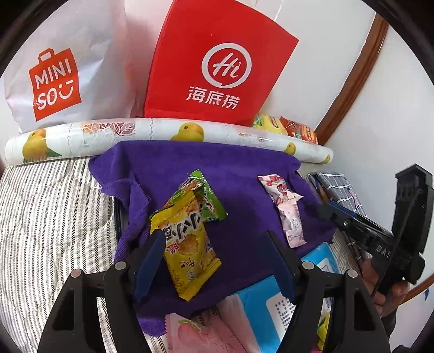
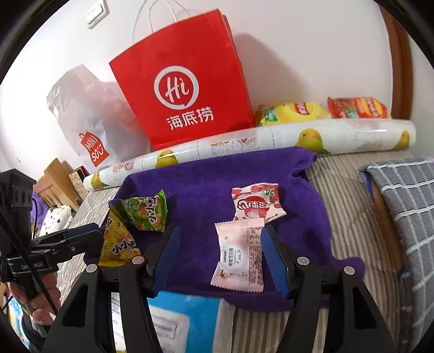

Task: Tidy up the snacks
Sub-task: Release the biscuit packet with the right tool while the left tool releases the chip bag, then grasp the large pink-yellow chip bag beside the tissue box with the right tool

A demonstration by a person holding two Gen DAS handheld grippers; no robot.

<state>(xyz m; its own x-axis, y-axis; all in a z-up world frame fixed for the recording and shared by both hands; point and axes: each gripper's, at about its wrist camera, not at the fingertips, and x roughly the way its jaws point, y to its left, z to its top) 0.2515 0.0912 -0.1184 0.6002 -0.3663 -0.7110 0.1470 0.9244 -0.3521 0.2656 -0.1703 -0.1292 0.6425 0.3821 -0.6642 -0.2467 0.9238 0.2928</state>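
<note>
Here your right gripper (image 2: 219, 258) stands spread around the pale pink packet (image 2: 240, 254) on the purple cloth (image 2: 200, 187), its long axis running near-to-far between the fingers; your left gripper (image 1: 217, 260), also apart, straddles the yellow packet (image 1: 187, 247).

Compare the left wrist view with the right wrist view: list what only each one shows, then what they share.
Only the left wrist view: a pink packet with a peach picture at the bottom edge, below the purple towel.

Only the right wrist view: a wall switch plate, wooden furniture and a black-spotted white cushion at far left.

Both: the red bag, white Miniso bag, fruit-print roll, yellow snack, green snack, pale pink packet and red-and-white packet.
</note>
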